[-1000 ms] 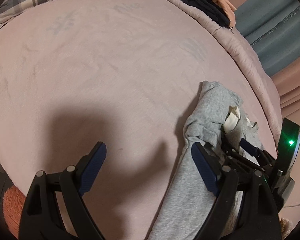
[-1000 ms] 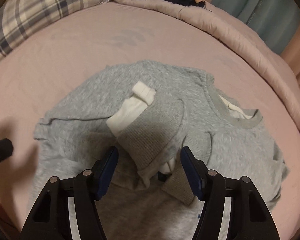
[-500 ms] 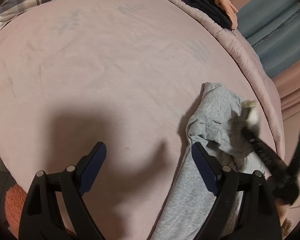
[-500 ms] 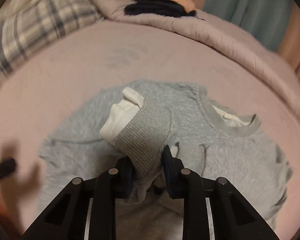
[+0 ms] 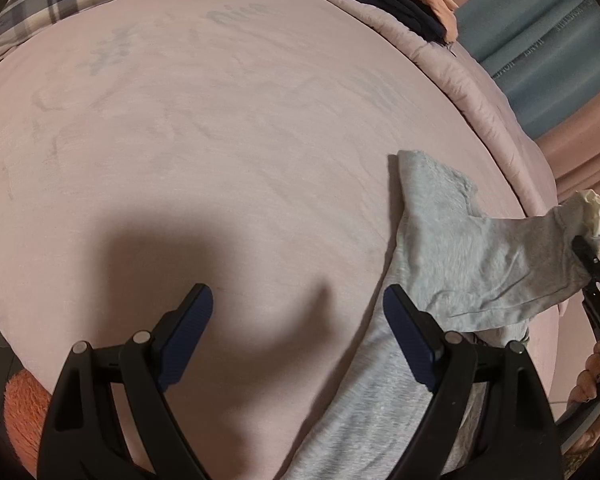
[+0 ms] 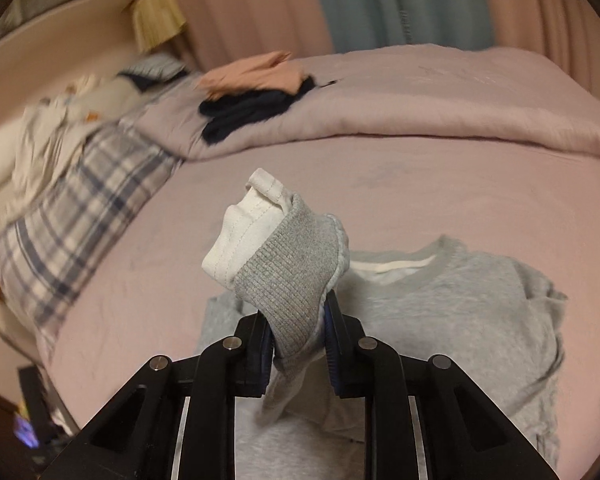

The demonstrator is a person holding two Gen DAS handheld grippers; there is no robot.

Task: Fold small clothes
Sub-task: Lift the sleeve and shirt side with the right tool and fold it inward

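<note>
Sweatshirt (image 6: pixel 452 300), small, light grey fleece with a ribbed neckline and a white layer showing inside it, is lying spread on the pink bedsheet (image 5: pixel 220 140) toward the near right edge of the bed, its neck pointing at the rolled pink duvet (image 6: pixel 420 120) along the far edge. One sleeve is being held up off the body: the right gripper (image 6: pixel 298 340) has just been closing, and its blue pads are now pinching the grey ribbed cuff (image 6: pixel 292 280), with the white inner cuff sticking out above. In the left wrist view that sleeve is stretching out toward the bed's right edge. The left gripper (image 5: pixel 298 340) is hanging wide open over the sheet beside the sweatshirt's left edge, holding nothing.

Judging from here, the pinch is sitting low on the cuff, so a sideways tug could be slipping the rib out of the pads. With nothing pinning the body, pulling the sleeve across could also be dragging the whole garment and bunching it, spoiling a flat fold. Dark and peach folded clothes (image 6: pixel 256 96) are resting on the duvet, well apart
</note>
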